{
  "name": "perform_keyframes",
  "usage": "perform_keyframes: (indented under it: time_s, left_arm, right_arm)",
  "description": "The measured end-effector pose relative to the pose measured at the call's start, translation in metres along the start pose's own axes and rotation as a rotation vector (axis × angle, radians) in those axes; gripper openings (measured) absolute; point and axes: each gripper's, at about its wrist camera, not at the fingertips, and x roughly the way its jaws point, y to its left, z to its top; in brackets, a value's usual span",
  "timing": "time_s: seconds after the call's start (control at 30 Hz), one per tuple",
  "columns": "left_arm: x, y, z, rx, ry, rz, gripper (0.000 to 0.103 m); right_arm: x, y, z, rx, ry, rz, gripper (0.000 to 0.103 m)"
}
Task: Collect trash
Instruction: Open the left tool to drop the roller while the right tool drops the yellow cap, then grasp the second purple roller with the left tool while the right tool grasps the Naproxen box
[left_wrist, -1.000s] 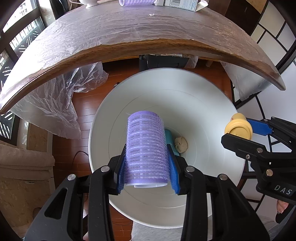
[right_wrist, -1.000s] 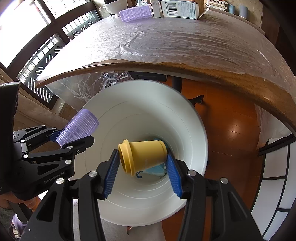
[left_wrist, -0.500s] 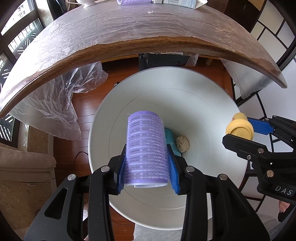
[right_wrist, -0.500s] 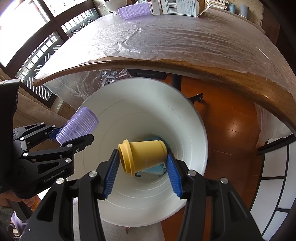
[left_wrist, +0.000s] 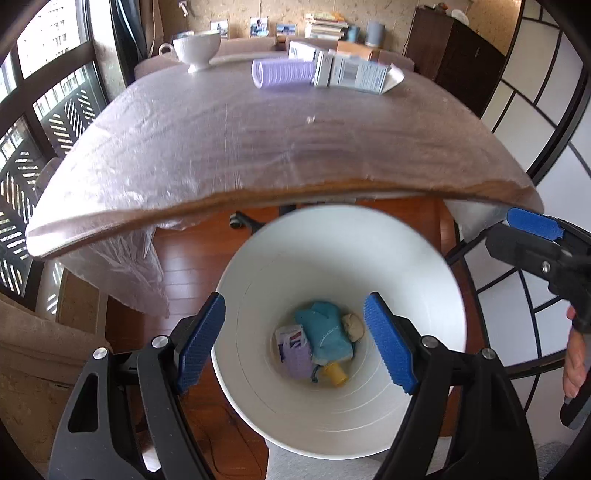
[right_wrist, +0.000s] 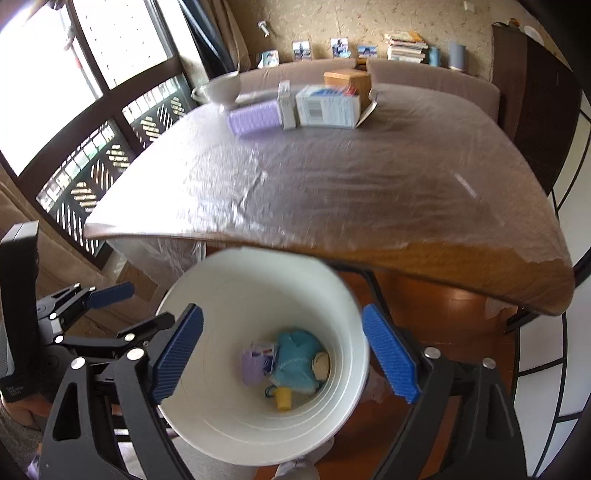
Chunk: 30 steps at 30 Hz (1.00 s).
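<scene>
White bin holds one purple roller, one yellow cup.

**Both claws let go over the bin**

My left claw has just sprung open, and the purple hair roller it pinched now lies far below it in the white bin. My right claw opened too; its yellow cup lies down there beside the roller. Both claws have lifted.

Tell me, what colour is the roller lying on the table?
Pale purple; the roller shows best in the left wrist view.
</scene>
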Motion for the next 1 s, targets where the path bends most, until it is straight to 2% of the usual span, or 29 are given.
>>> perform_keyframes:
  time_s: [0.07, 0.13, 0.2, 0.3, 0.4, 0.5, 0.73, 0.83, 1.0]
  left_arm:
    - [-0.016, 0.002, 0.012, 0.004, -0.071, 0.014, 0.100]
    - [-0.028, 0.004, 0.028, 0.007, -0.139, 0.041, 0.101]
    - [-0.031, 0.008, 0.046, 0.013, -0.168, 0.049, 0.101]
    - [-0.023, 0.016, 0.075, 0.034, -0.180, 0.049, 0.101]
    - [-0.011, 0.022, 0.101, 0.085, -0.191, 0.031, 0.101]
    - [0.004, 0.031, 0.123, 0.131, -0.162, -0.014, 0.101]
    - [0.055, 0.044, 0.172, 0.200, -0.086, -0.124, 0.101]
    - [0.079, 0.046, 0.189, 0.220, -0.056, -0.141, 0.101]
    - [0.107, 0.047, 0.209, 0.280, -0.019, -0.189, 0.101]
  right_arm:
    - [-0.013, -0.006, 0.015, 0.022, -0.069, -0.030, 0.098]
    - [-0.021, -0.013, 0.033, 0.041, -0.124, -0.060, 0.099]
    - [-0.022, -0.021, 0.050, 0.051, -0.148, -0.087, 0.099]
    - [-0.012, -0.029, 0.079, 0.052, -0.162, -0.115, 0.099]
    - [0.007, -0.037, 0.105, -0.006, -0.142, -0.146, 0.099]
    - [0.028, -0.049, 0.125, -0.036, -0.115, -0.145, 0.099]
    - [0.087, -0.059, 0.166, -0.151, -0.037, -0.069, 0.099]
    - [0.114, -0.056, 0.181, -0.246, -0.003, -0.110, 0.099]
    - [0.149, -0.060, 0.207, -0.312, 0.034, -0.128, 0.099]
